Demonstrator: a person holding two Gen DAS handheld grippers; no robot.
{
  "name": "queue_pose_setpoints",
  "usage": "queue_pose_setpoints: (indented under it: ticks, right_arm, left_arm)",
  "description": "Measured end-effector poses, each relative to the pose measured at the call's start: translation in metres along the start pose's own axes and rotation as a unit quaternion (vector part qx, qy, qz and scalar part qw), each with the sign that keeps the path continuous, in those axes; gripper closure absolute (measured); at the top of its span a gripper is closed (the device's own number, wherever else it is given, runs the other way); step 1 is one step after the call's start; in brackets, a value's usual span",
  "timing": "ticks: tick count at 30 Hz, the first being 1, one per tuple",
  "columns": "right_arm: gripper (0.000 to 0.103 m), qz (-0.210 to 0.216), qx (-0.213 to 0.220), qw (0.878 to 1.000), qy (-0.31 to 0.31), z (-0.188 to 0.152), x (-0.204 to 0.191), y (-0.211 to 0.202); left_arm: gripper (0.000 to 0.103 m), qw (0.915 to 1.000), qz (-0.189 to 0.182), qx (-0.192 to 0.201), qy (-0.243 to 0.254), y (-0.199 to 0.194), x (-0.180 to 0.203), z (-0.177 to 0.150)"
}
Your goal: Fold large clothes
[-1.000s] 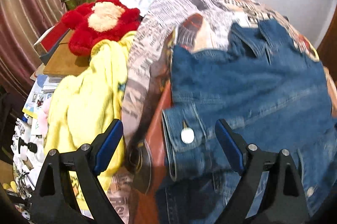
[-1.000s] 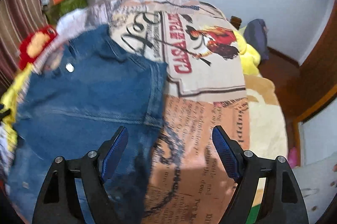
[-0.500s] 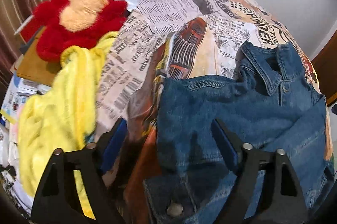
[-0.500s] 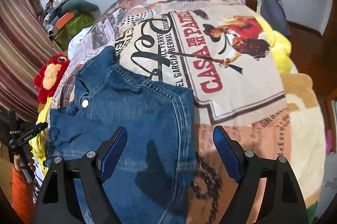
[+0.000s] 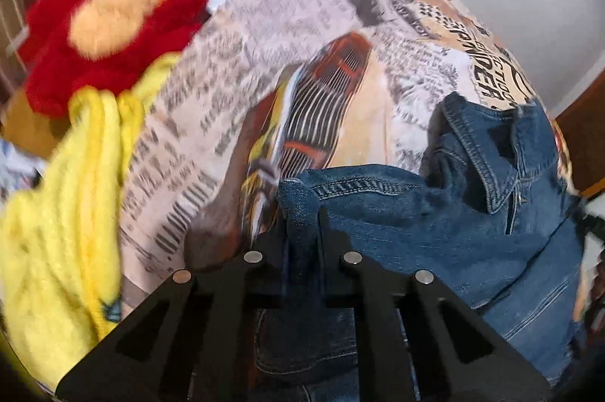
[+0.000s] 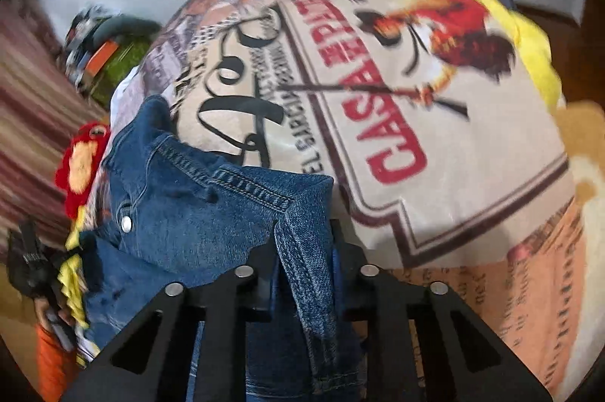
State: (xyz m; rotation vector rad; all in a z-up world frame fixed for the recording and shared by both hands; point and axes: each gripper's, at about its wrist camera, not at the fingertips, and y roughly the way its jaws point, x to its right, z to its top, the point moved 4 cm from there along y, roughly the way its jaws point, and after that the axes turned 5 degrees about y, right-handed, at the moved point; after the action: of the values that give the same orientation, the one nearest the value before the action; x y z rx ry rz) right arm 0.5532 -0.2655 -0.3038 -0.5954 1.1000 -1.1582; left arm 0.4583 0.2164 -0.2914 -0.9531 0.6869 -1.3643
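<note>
Printed bedspread (image 5: 264, 69) fills both views, denim jacket (image 5: 435, 232) lying low-centre on it, my left claw (image 5: 302, 235) clamped on one corner, right claw (image 6: 306, 250) closing onto the other, so both corners pinched, folding itself not yet done.

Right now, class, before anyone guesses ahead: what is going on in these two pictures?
A person holding a gripper in each hand is folding a denim jacket that lies on a bed covered by a printed blanket. The left gripper has shut on one shoulder corner of the jacket. The right gripper is closing on the other corner, with the denim pinched between its fingers. The collar sits between them. A yellow blanket and a red plush toy lie beside the bed.
</note>
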Motion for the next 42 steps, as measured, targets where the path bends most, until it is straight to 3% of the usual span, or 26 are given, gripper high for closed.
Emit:
queue_pose_setpoints:
  ticks: [5,10,16,25,28,31,33,35,42]
  right_arm:
    - [0.088,0.003,0.047,0.998,-0.037,0.017,-0.018,-0.034]
    - [0.088,-0.008,0.088,0.995,-0.052,0.042,-0.034,-0.059]
    - [0.088,-0.046,0.093,0.992,-0.071,0.066,-0.046,-0.044]
    - [0.087,-0.11,0.075,0.988,-0.084,0.055,-0.019,0.014]
    - [0.087,-0.13,0.065,0.985,-0.097,0.05,-0.013,0.028]
    - [0.073,-0.169,0.068,0.975,-0.131,0.044,-0.015,0.035]
    - [0.041,-0.219,0.089,0.96,-0.15,0.043,-0.013,0.034]
    - [0.038,-0.224,0.094,0.958,-0.15,0.043,-0.009,0.031]
    - [0.038,-0.172,0.086,0.976,-0.107,0.04,-0.012,-0.011]
  left_arm:
    - [0.093,0.9967,0.022,0.06,0.049,-0.043,0.026,0.016]
    - [0.093,0.9944,0.013,0.099,0.035,-0.067,0.024,0.041]
    - [0.092,0.996,0.043,0.074,0.024,-0.034,0.011,0.063]
    - [0.091,0.9981,0.054,0.028,0.007,0.024,-0.005,0.059]
    - [0.083,0.9969,0.072,0.021,0.021,0.035,-0.005,0.057]
    - [0.073,0.9955,0.089,0.011,0.031,0.045,-0.007,0.053]
    - [0.071,0.9954,0.09,0.006,0.032,0.049,-0.008,0.051]
    - [0.07,0.9951,0.093,0.004,0.034,0.05,-0.009,0.049]
    - [0.07,0.992,0.11,0.019,0.061,0.018,0.008,0.045]
